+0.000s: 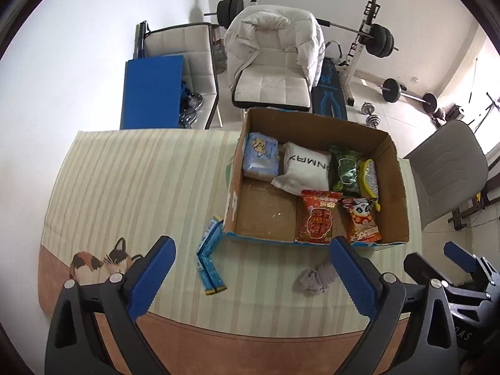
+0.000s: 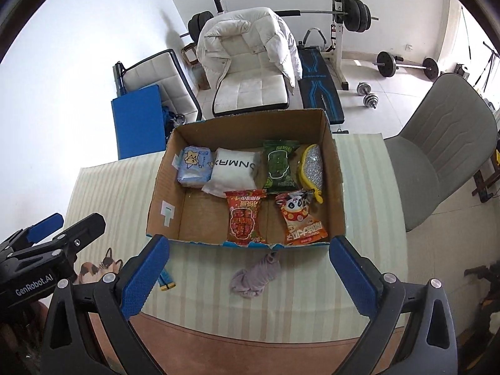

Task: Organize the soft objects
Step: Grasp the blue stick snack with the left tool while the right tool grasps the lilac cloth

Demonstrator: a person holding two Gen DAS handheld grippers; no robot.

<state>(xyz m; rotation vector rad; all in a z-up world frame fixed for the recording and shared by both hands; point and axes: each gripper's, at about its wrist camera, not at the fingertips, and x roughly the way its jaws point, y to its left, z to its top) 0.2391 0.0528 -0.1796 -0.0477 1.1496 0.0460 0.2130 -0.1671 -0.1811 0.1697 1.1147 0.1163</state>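
Note:
An open cardboard box [image 1: 393, 187] [image 2: 187, 134] on the striped tablecloth holds a blue tissue pack [image 1: 261, 159] [image 2: 193, 170], a white pouch [image 1: 307, 167] [image 2: 232, 170], a green snack bag [image 1: 347, 170] [image 2: 279, 167], a yellow-rimmed silver pouch [image 1: 370, 178] [image 2: 312, 168], a red snack bag [image 1: 318, 218] [image 2: 243, 217] and an orange panda bag [image 1: 362, 222] [image 2: 300, 218]. A crumpled grey cloth [image 1: 315, 278] [image 2: 254, 276] lies in front of the box. A bent blue packet [image 1: 209, 257] [image 2: 165, 281] lies left of it. My left gripper [image 1: 253, 268] and right gripper [image 2: 250, 268] are open and empty above the table's near side.
The table [image 1: 125, 187] carries a cat-print cloth. Behind it stand a white chair with a puffy jacket [image 1: 275, 59] [image 2: 250, 59], a second chair with a blue board [image 1: 153, 90], a weight bench and barbells [image 2: 350, 15]. A grey chair [image 2: 437, 150] stands at the right.

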